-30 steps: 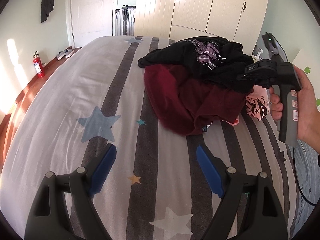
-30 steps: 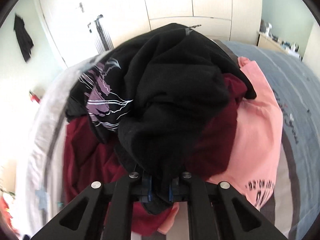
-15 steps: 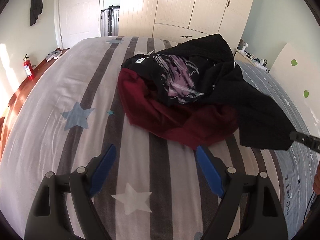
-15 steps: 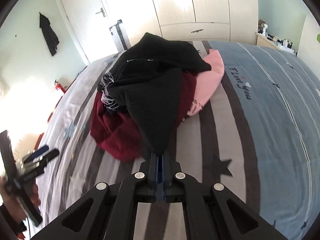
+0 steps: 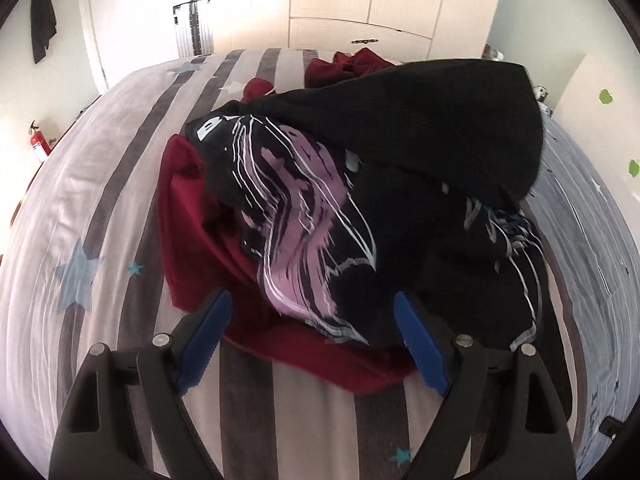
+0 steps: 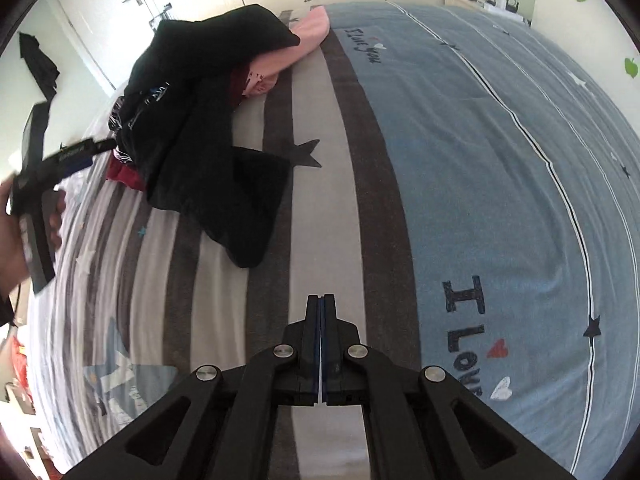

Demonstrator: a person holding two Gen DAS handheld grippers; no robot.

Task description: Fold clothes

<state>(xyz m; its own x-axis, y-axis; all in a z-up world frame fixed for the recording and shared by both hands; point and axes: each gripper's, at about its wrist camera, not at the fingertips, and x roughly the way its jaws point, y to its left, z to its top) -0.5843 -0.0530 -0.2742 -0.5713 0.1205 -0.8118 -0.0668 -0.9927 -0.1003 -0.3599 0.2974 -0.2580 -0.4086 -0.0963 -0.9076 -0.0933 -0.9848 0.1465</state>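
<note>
A pile of clothes lies on the striped bed (image 5: 100, 184). It holds a black top with a purple and white print (image 5: 304, 208), a dark red garment (image 5: 188, 216) under it and a plain black garment (image 5: 420, 120) on top. My left gripper (image 5: 314, 336) hangs open just above the pile's near edge, nothing between its blue pads (image 5: 208, 328). In the right wrist view the black garment (image 6: 224, 168) trails out of the pile over the bed, beside a pink garment (image 6: 304, 36). My right gripper (image 6: 320, 300) is shut and empty, well short of that garment's end.
A hand (image 6: 16, 232) holds the left gripper (image 6: 76, 152) at the pile's left side. The bed's right half is blue cover (image 6: 500, 160) with lettering. A fire extinguisher (image 5: 38, 144), a suitcase (image 5: 194, 28) and wardrobe doors (image 5: 400, 0) stand beyond the bed.
My right gripper pulled back from the pile, dragging the black garment out, and the cloth is no longer in its jaws. My left gripper moved in close over the pile.
</note>
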